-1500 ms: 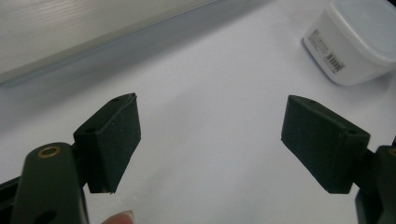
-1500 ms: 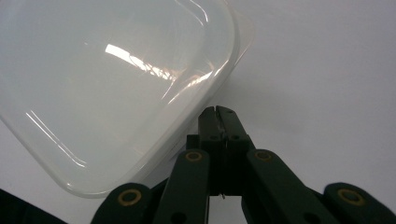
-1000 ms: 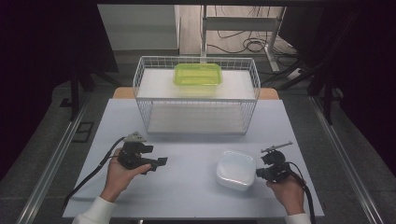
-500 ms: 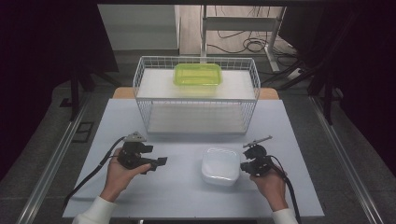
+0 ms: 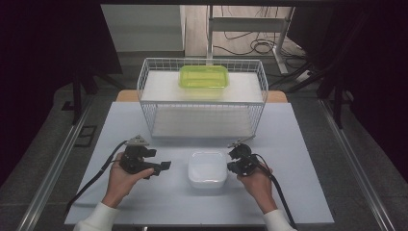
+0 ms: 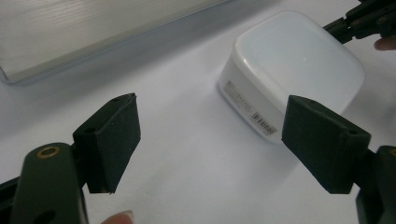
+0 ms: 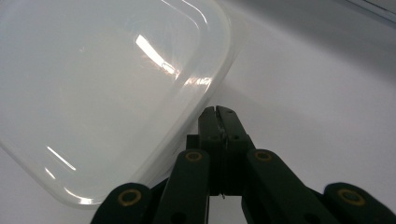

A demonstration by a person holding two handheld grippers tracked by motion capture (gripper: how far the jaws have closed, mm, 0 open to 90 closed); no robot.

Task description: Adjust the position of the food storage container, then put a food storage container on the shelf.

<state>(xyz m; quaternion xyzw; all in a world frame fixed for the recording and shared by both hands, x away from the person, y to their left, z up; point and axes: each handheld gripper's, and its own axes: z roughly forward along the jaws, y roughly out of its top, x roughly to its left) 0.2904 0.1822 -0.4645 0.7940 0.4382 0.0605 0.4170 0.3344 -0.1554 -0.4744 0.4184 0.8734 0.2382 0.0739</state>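
- Hidden or cut off: in the high view, my right hand (image 5: 254, 180) covers much of the right gripper (image 5: 232, 159), so its jaw tips are hard to make out there.
- The right gripper view cuts off the left and near parts of the white, rounded-square plastic container (image 7: 102, 88); its glossy surface carries bright reflections.
- The left gripper view shows the container (image 6: 299, 65) whole. The small print on the barcode label (image 6: 252, 112) on its side wall is too small to read.
- The interior of the lime-green translucent lidded plastic box (image 5: 204, 77) cannot be made out. It sits on the top tier of the white wire rack (image 5: 144, 91) at the far middle of the table.
- Left gripper (image 5: 166, 166): I hold it in my left hand (image 5: 122, 175) with the jaws standing wide apart. Nothing is between the pads (image 6: 114, 137). It points right toward the container (image 5: 207, 168) and is apart from it.
- Right gripper (image 7: 218, 114): the jaws are pressed fully together, with nothing clamped between them. The closed tips lie just beside the container's right rim; I cannot tell whether they touch it.
- Location of the container: it rests on the light grey table top (image 5: 298, 192) at the near middle, between my two grippers and in front of the rack.
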